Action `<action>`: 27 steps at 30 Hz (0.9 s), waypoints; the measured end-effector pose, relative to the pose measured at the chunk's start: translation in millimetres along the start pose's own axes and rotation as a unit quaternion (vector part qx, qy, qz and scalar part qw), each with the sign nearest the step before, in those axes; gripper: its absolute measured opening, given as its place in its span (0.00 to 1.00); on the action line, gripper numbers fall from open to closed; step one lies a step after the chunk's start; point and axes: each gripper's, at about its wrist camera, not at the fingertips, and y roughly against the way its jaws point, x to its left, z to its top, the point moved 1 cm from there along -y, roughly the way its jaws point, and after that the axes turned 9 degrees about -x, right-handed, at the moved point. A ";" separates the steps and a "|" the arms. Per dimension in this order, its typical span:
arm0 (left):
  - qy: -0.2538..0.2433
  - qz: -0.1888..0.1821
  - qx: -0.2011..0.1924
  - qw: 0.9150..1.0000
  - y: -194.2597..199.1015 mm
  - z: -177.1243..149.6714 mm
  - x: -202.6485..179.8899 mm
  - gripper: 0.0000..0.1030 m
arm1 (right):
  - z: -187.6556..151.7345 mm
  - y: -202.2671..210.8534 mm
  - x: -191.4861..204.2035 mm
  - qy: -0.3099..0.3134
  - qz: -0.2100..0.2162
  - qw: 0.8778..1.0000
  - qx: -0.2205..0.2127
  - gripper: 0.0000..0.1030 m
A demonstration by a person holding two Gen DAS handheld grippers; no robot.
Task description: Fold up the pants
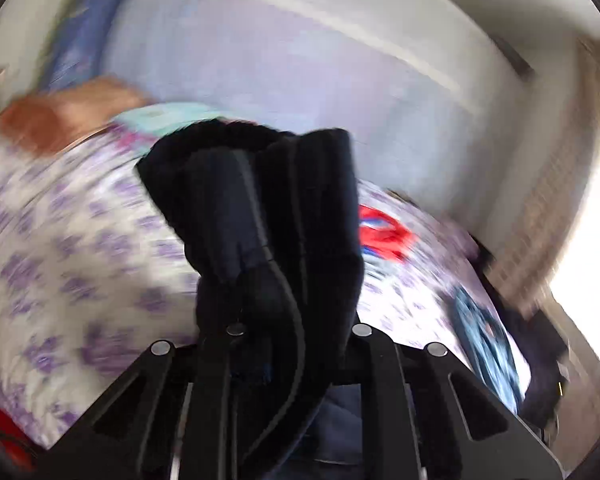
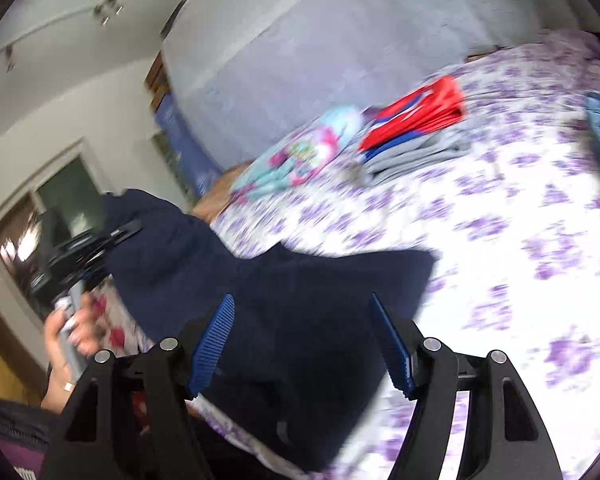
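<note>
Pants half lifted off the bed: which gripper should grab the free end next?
Right, probably. The right gripper has its jaws open and empty directly over the navy pants lying on the bedspread. The left gripper is already shut on bunched fabric, so it is occupied.

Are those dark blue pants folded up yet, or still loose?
Still loose. The dark blue pants drape in one bunched sheet from the left hand-held gripper down onto the flowered bedspread, with no neat fold showing.

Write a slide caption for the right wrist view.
Open right hand-held gripper above navy pants on a floral bedspread.
</note>
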 end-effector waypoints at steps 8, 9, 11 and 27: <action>-0.114 -0.103 0.302 0.941 -106.2 -143.6 -119.8 0.52 | -4.4 23.5 -55.0 -0.083 -0.042 0.995 0.019 0.74; -0.113 -0.103 0.302 0.941 -105.0 -146.4 -119.5 0.53 | -6.0 24.4 -53.5 -0.082 -0.037 0.996 0.026 0.75; -0.118 -0.110 0.284 0.945 -92.0 -137.4 -119.4 0.54 | -7.6 23.6 -50.0 -0.073 -0.028 0.996 0.034 0.81; 0.017 -0.179 0.298 0.937 -89.8 -158.9 -85.1 0.95 | -36.7 -50.4 -19.6 -0.016 -0.041 0.979 0.201 0.87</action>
